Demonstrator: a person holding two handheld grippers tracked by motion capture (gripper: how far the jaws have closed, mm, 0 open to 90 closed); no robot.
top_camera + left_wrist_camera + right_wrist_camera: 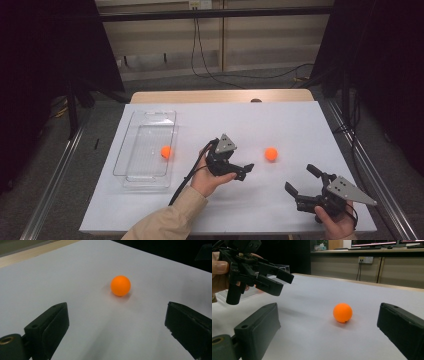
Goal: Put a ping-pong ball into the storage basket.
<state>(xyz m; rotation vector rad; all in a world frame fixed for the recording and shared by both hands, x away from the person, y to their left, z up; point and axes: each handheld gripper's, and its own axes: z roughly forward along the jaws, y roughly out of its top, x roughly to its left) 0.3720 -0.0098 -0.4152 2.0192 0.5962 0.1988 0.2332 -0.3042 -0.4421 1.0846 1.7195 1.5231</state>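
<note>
The loose orange ball (271, 154) sits on the white surface (280, 120), bare on all sides, and I place everything else from it. My left gripper (239, 171) is just beside the ball on the tray side, its fingers (53, 321) spread wide with nothing between them and aimed straight at it; in the left gripper view the ball (120, 285) lies ahead of the gap, a little toward the right-hand finger. My right gripper (299, 182) hangs on the ball's near side, farther off, fingers (259, 326) likewise parted and empty, the ball (342, 312) ahead of them. A ball has no long axis, so approach angle hardly matters. The left is nearer, so I judge it should take the ball. The clear plastic tray (145, 145) lies beyond my left gripper from the ball, with a second orange ball (166, 152) already in it.
</note>
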